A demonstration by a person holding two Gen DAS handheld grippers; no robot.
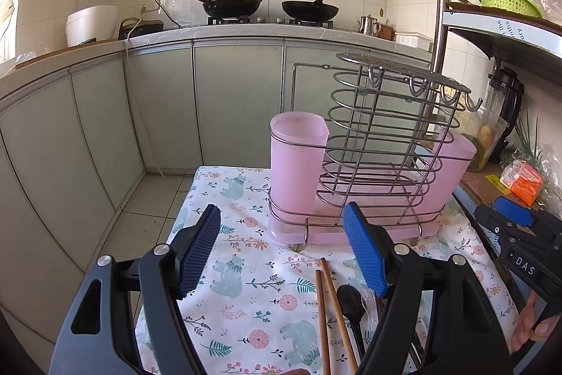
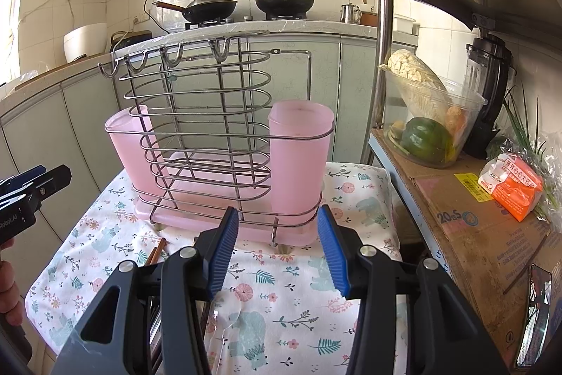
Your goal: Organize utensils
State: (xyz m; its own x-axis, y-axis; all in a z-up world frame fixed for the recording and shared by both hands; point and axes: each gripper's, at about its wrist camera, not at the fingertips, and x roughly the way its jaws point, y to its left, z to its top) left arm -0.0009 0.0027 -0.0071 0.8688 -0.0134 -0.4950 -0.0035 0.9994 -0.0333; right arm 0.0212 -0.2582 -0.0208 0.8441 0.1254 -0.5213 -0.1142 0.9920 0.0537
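Left gripper spread wide at lower centre of the left wrist view, blue ribbed pads far apart, nothing between them and nothing touched. Below it, on the patterned tablecloth, utensils lying side by side at lower centre-right: two wooden chopsticks, then a black spoon, then a clear plastic fork partly hidden by the right-hand finger. Just beyond the fingertips, middle right of the frame, a wire utensil rack standing on a pink drip tray, with a pink cup at its near left end and a second pink cup at the far right end, both upright inside the wire frame.

Right gripper likewise wide open at lower centre of the right wrist view, holding nothing, fingertips just short of the rack's tray and not touching it. Tips of the chopsticks peeking out at lower left beside the left-hand finger. Shelf with a cardboard box along the right edge.
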